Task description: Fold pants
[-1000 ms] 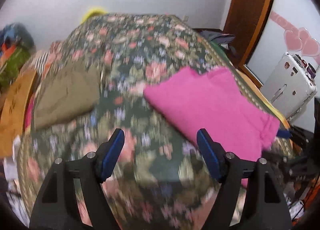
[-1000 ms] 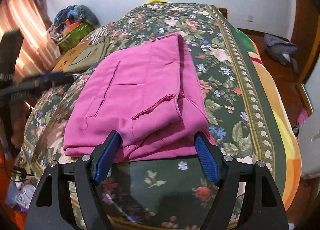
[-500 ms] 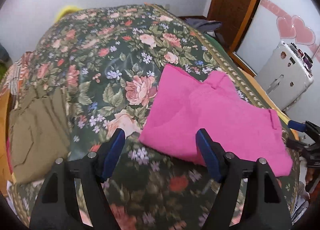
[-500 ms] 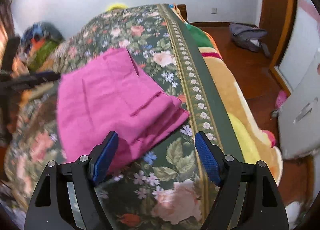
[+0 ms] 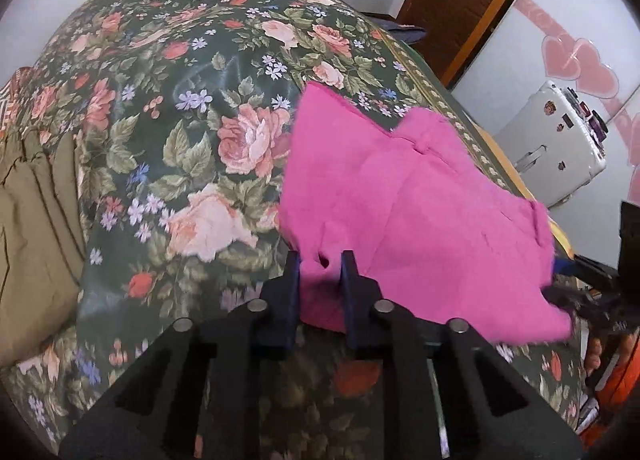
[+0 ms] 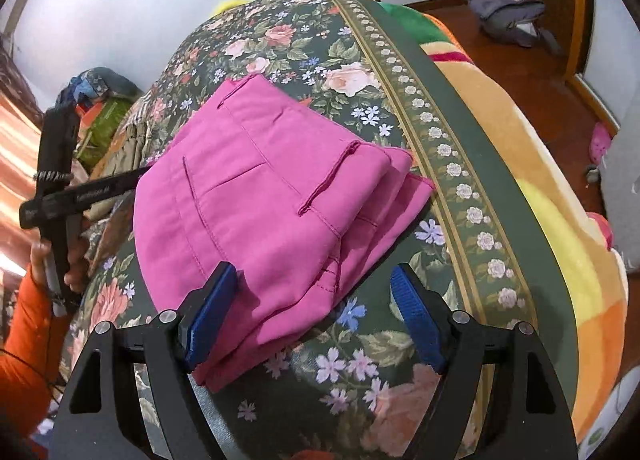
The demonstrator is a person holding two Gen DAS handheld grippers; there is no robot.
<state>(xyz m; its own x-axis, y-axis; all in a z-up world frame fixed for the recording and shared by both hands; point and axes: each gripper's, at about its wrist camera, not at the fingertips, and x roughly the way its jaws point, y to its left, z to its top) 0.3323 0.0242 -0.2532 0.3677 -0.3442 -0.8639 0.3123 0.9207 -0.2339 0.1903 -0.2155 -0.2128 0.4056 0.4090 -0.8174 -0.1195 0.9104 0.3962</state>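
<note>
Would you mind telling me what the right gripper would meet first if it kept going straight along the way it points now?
Most likely the folded pink pants: the right gripper stands open with their near edge already between its fingers. The floral bedspread lies just under that edge, so depth is uncertain.

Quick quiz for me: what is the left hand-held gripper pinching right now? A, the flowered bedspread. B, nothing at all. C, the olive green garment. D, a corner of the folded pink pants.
D: the left hand-held gripper has just closed on a bunched corner of the pink pants, with pink cloth showing between its pads.
</note>
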